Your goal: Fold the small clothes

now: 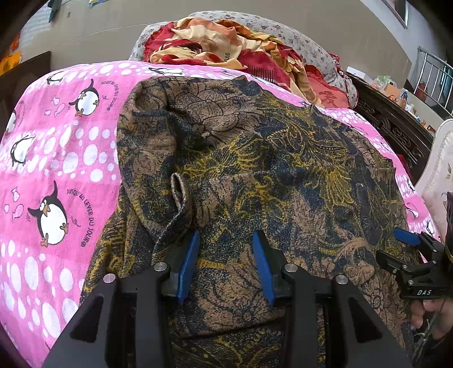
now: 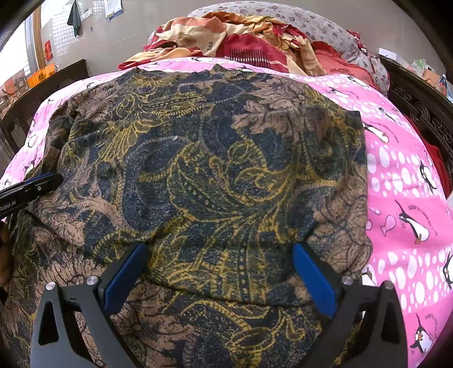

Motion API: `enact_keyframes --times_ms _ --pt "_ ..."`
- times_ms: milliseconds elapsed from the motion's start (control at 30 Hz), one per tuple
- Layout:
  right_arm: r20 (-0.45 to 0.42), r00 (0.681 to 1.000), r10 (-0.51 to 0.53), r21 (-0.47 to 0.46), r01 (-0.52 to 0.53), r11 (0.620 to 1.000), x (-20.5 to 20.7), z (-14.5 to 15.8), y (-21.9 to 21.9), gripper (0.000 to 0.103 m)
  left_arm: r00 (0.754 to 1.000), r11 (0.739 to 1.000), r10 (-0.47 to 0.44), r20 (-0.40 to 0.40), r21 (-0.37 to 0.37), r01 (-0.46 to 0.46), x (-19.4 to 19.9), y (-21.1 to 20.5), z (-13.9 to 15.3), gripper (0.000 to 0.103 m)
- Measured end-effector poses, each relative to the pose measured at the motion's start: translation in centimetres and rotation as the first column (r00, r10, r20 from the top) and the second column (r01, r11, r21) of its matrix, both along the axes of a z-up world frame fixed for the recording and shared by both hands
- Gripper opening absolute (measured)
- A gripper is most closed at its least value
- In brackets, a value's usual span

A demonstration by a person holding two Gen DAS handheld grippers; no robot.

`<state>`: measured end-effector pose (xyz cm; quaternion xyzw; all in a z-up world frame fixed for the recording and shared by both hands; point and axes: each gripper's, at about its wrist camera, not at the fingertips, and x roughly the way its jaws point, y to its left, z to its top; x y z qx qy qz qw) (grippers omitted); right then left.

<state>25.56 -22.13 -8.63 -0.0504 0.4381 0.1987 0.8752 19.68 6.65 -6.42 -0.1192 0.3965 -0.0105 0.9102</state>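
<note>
Noted both hand-held grippers, left (image 1: 225,240) and right (image 2: 219,252), gaping empty over brown-blue-yellow paisley knit garment (image 2: 215,175), presumably poised for folding.

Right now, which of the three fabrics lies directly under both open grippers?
The brown, blue and yellow patterned garment; the pink penguin blanket lies beneath it, the red floral bedding behind.

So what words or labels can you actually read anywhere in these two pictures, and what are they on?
"JUSQU'AU LEVER DU JOUR" on the pink penguin blanket, beside a penguin.
"DAS" on the right gripper, on its black body.
"Robot.AI" on the left gripper; the start is cut off by the frame edge.
Letters reading roughly "DAG" on the red and cream quilt; tilted, uncertain.
Wall calendar: too small to read.
</note>
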Motion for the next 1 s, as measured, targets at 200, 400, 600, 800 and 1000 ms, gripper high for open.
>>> enact_keyframes --times_ms 200,400,600,800,1000 --pt "0.0 1.0 0.0 0.0 0.0 1.0 0.01 0.0 -0.02 0.103 1.0 1.0 0.0 0.001 -0.004 0.0 -0.04 0.02 0.0 0.019" --pt "0.0 1.0 0.0 0.001 0.0 1.0 0.04 -0.02 -0.03 0.103 1.0 1.0 0.0 0.003 -0.012 0.0 -0.06 0.12 -0.01 0.019" --pt "0.0 1.0 0.0 0.002 0.0 1.0 0.05 -0.03 -0.06 0.103 1.0 1.0 -0.001 0.004 -0.016 0.001 -0.08 0.16 0.0 0.019" --pt "-0.001 1.0 0.0 0.003 0.0 1.0 0.03 -0.04 -0.09 0.103 1.0 1.0 -0.001 0.004 -0.018 0.001 -0.09 0.2 -0.01 0.019" --pt "-0.001 1.0 0.0 0.003 0.0 1.0 0.08 -0.04 -0.05 0.103 1.0 1.0 -0.001 0.004 -0.014 0.001 -0.06 0.16 -0.01 0.019"
